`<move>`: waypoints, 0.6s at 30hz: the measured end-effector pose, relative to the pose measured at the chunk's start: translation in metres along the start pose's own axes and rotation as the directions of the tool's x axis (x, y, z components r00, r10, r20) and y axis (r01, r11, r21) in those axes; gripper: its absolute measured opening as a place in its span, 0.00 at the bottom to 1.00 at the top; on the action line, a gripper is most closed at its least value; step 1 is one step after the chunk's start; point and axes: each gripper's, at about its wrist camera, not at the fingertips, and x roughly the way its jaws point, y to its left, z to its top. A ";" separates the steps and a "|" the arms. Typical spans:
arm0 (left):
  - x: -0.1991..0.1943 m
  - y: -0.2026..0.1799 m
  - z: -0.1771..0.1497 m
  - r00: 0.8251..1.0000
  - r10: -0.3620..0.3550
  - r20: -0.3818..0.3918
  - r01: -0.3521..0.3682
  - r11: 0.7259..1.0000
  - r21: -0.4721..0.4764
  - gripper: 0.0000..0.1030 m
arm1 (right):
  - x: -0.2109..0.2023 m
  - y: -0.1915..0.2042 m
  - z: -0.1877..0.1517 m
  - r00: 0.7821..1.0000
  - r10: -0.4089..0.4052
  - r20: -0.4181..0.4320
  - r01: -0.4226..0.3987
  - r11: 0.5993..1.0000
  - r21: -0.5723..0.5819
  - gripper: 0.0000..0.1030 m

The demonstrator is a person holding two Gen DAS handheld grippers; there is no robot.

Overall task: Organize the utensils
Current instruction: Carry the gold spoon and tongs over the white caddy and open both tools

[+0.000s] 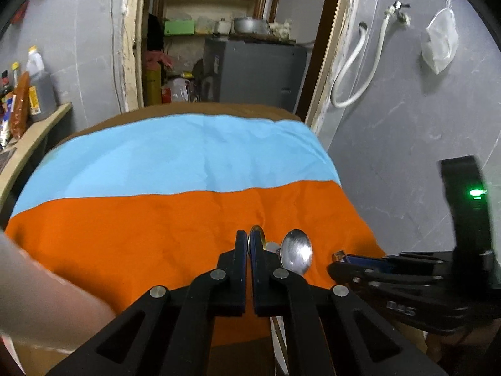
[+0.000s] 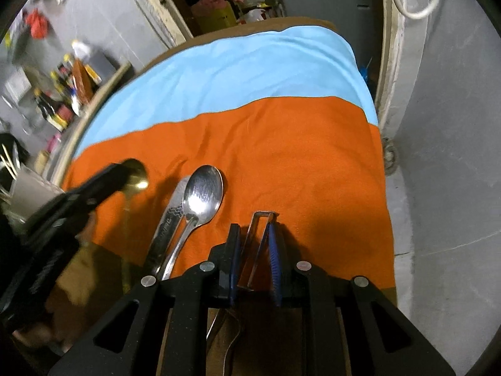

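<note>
orange cloth [image 2: 281, 156], cup [image 2: 28, 188] holding sticks [image 2: 7, 161]

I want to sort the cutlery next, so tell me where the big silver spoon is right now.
In the right wrist view the silver spoon lies on the orange cloth, beside a flat metal utensil on its left.

Hardly any writing can be made out from here. The only legible mark is a pale embossed "DAS" on the black body of the right gripper [image 1: 341, 258], seen upside down in the left wrist view (the letters are blurred, so I may be misreading them). The bottles [image 1: 37, 87] on the side shelf carry coloured labels, but their print is too small and smeared to read. The flat steel utensil [image 2: 167, 219] bears a stamped zigzag pattern, not letters.
</note>
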 end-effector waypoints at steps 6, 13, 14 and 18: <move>-0.034 -0.001 -0.001 0.995 0.005 0.101 -0.006 1.000 0.008 0.03 | -0.018 -0.004 -0.008 0.995 0.069 0.078 -0.074 0.995 0.063 0.11; -0.091 0.003 -0.004 0.963 0.027 0.267 -0.032 0.999 0.015 0.03 | -0.086 0.016 -0.034 0.925 0.130 0.357 -0.146 0.989 0.019 0.11; -0.101 0.007 -0.002 0.957 0.030 0.288 -0.034 0.999 0.008 0.03 | -0.090 0.018 -0.036 0.919 0.130 0.372 -0.147 0.989 0.018 0.11; -0.133 0.020 0.007 0.939 0.025 0.344 -0.025 1.000 -0.007 0.03 | -0.121 0.039 -0.041 0.872 0.131 0.471 -0.150 0.989 0.002 0.11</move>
